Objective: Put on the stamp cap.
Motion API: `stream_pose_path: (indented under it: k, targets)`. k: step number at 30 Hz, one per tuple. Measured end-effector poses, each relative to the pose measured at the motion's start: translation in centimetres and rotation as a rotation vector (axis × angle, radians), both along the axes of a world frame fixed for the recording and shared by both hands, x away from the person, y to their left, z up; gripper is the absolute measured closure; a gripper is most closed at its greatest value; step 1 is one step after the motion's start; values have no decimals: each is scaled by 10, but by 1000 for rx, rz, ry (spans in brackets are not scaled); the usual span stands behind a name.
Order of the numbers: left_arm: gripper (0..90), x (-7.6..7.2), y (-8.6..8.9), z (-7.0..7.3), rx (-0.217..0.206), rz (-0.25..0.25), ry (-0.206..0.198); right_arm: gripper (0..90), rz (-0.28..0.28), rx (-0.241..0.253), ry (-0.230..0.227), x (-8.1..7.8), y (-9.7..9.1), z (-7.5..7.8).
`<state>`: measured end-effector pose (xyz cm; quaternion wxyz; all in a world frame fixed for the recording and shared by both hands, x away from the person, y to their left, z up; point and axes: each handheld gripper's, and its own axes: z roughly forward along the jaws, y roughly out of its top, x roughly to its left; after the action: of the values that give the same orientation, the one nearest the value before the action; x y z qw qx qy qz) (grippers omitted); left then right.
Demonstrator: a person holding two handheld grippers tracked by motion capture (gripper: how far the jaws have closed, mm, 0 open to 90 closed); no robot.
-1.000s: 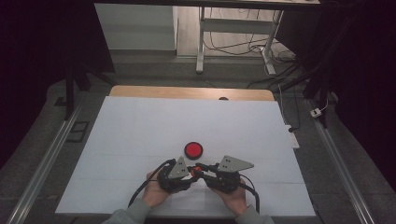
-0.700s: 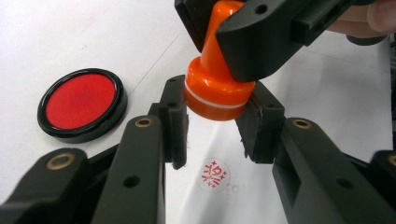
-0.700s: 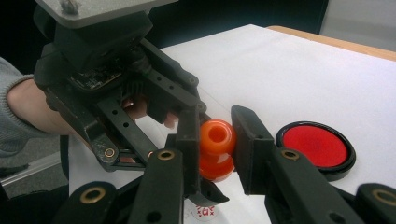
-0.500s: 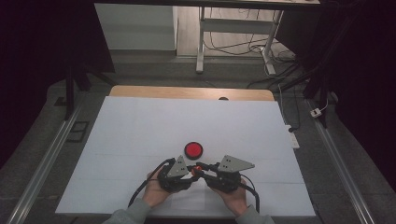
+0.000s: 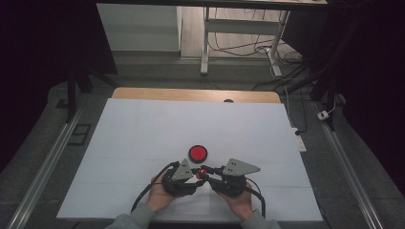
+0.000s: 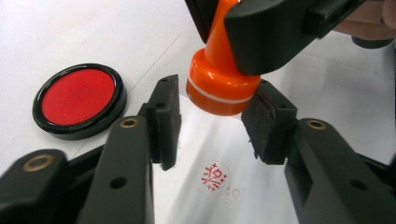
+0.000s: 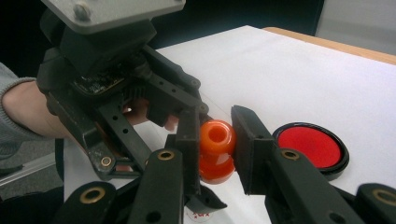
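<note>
Stamp (image 6: 219,88), orange and round-footed, is held upright by its narrow handle in the right tool (image 7: 217,140), whose pads clamp that handle from both sides; the grip up high leaves the foot free, presumably so the face can meet the paper squarely. The foot sits at the far edge of a white sheet of paper (image 6: 224,140) on the tabletop (image 5: 143,124); whether it touches or hangs just above cannot be told. A red round imprint (image 6: 212,177) shows on the sheet nearer the camera, so one impression appears done. The left tool (image 6: 210,121) straddles the sheet with its jaws either side of the stamp's foot, pads clear of it; they have just been opening, and nothing is pinched between them, which reads as letting go of the paper it steadied. Both hands lie close together near the front edge of the tabletop. Just beyond them the ink pad (image 5: 197,153), black-rimmed and uncovered, stands within easy reach for re-inking.
</note>
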<state>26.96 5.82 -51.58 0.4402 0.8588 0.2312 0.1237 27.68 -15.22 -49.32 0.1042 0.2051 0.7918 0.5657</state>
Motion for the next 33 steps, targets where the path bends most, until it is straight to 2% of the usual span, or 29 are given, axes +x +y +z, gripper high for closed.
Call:
stream_pose_path:
  k: [13, 16, 23, 33]
  targets:
    - [331, 2, 5, 1, 9, 50, 34, 723, -14, 6, -6, 2, -4, 2]
    - [326, 1, 8, 2, 2, 73, 38, 723, -19, 9, -6, 3, -6, 3]
    - [302, 0, 19, 6, -12, 86, 63, 723, -40, 14, -10, 5, -11, 4]
    - [301, -9, 50, 9, -27, 130, 86, 723, -63, 21, -17, 8, -18, 7]
